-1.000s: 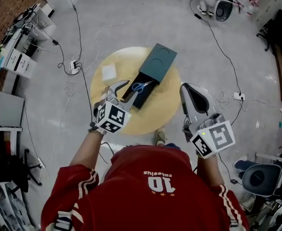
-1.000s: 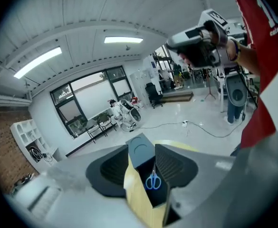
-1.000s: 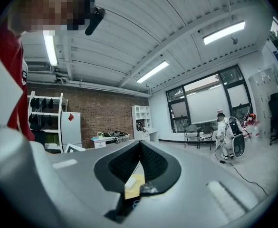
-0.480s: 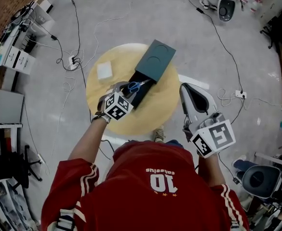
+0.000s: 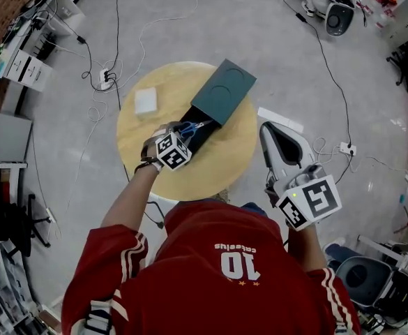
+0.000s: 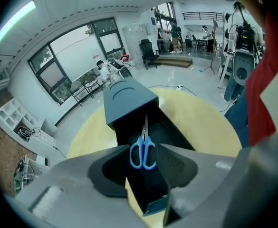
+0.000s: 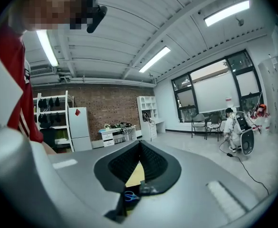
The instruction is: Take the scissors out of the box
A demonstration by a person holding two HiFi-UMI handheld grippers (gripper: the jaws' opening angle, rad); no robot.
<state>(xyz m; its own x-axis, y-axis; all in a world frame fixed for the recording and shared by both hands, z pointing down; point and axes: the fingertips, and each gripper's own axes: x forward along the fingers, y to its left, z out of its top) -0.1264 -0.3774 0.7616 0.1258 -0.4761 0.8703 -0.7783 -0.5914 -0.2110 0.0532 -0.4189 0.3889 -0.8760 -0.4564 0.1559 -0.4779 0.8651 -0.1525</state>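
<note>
A dark teal box (image 5: 224,91) lies on the round wooden table (image 5: 155,166), its black drawer (image 5: 202,137) pulled out toward me. Blue-handled scissors (image 5: 190,126) lie in the drawer, blades pointing into the sleeve. My left gripper (image 5: 179,132) hangs open over the drawer. In the left gripper view the scissors (image 6: 142,151) show between its two fingertips, and I cannot tell whether they touch. My right gripper (image 5: 265,127) is shut on nothing and held off the table's right edge. Its own view shows the jaws meeting at the tip (image 7: 139,144).
A small white square pad (image 5: 145,100) lies on the table's far left. On the floor are cables and a power strip (image 5: 106,77), with a white strip (image 5: 280,119) to the right of the table. Shelving stands at the left.
My left gripper has moved forward over the drawer, up to the scissors' handles. The right gripper has stayed where it was.
</note>
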